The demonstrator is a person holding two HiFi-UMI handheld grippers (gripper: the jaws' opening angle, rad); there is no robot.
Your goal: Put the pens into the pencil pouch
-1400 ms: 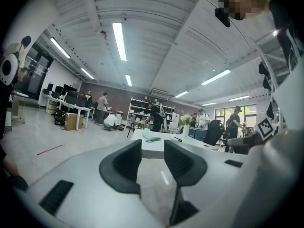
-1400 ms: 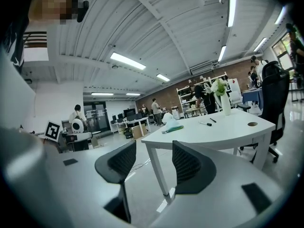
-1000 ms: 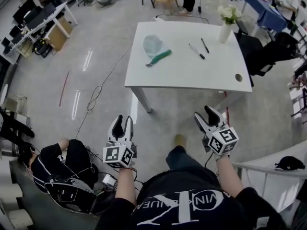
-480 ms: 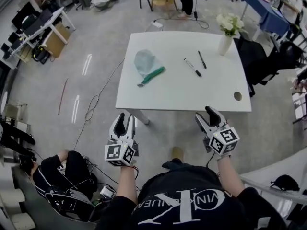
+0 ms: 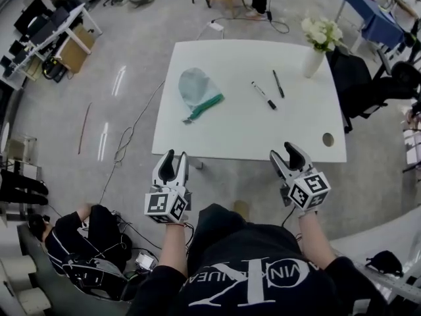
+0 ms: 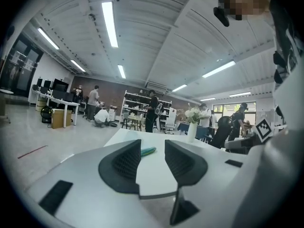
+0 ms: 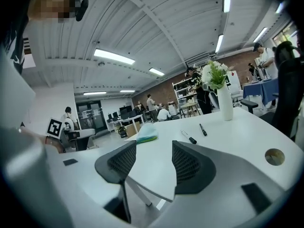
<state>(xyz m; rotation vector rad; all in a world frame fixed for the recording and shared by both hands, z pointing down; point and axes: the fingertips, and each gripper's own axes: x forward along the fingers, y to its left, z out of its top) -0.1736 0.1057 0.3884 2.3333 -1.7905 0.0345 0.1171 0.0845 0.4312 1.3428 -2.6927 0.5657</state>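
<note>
White counter (image 5: 250,133): pouch (image 5: 196,89) left, pens (image 5: 279,83) right, well apart. Left gripper (image 5: 175,160), right gripper (image 5: 284,153): jaws wide, empty. Best closed squarely across nearer pen (image 5: 264,95).

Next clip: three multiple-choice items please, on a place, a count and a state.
1. Where on the white table does the pale translucent pencil pouch with the green zip edge lie?
A. the head view's left part
B. against the white flower vase
C. near right corner

2. How many pens lie on the table?
A. one
B. two
C. four

3. How are both hand-held grippers?
A. shut on pens
B. open, empty
C. shut on the pouch

1 A: it lies left of both pens.
2 B: a white pen with a black cap and a slim black pen.
3 B: left hand-held gripper and right hand-held gripper show jaws apart, nothing between.
</note>
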